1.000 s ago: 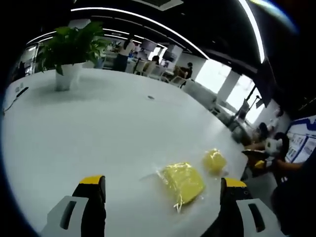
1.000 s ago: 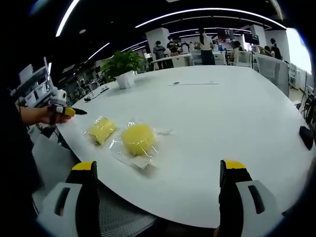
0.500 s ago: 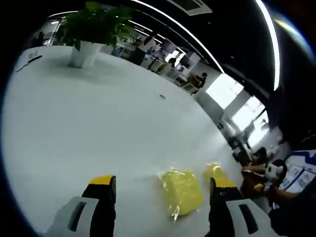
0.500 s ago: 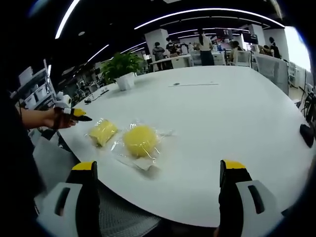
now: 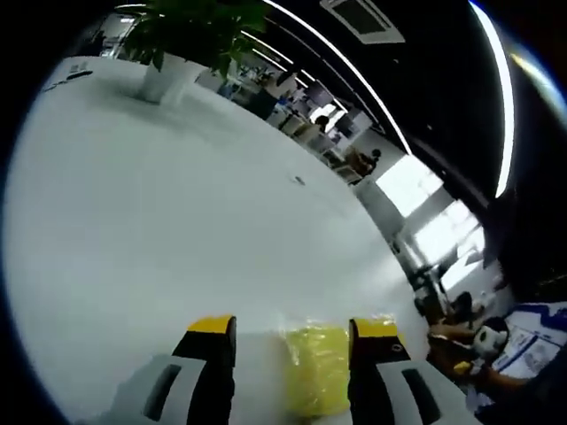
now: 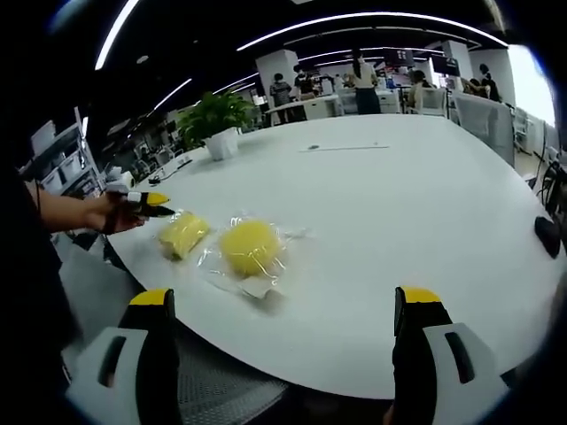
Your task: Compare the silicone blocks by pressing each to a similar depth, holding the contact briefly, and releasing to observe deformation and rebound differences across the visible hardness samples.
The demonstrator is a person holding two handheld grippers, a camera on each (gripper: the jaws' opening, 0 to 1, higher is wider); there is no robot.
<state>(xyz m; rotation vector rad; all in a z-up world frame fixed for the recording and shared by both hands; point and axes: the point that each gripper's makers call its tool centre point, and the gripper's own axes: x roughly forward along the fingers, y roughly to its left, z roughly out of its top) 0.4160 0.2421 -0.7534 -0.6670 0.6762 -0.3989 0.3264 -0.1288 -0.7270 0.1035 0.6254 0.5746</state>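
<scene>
Left fingers [image 5: 213, 341] bracket the flat block [image 5: 316, 376], narrowed, contact unclear; right fingers [image 6: 152, 305] wide and idle, well back from the round block [image 6: 249, 247] on the surface [image 6: 399, 212]; first press just starting, rest undone.

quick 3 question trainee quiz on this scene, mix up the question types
1. True or false: the right gripper is shut on a block.
2. Multiple choice: the wrapped yellow block in the left gripper view lies (a) between the jaws of the left gripper, (b) beside the potted plant, (c) off the white table.
3. Fill in: the right gripper view shows ___ yellow blocks in clear wrap.

Key: 1 false; 2 a; 3 two
</scene>
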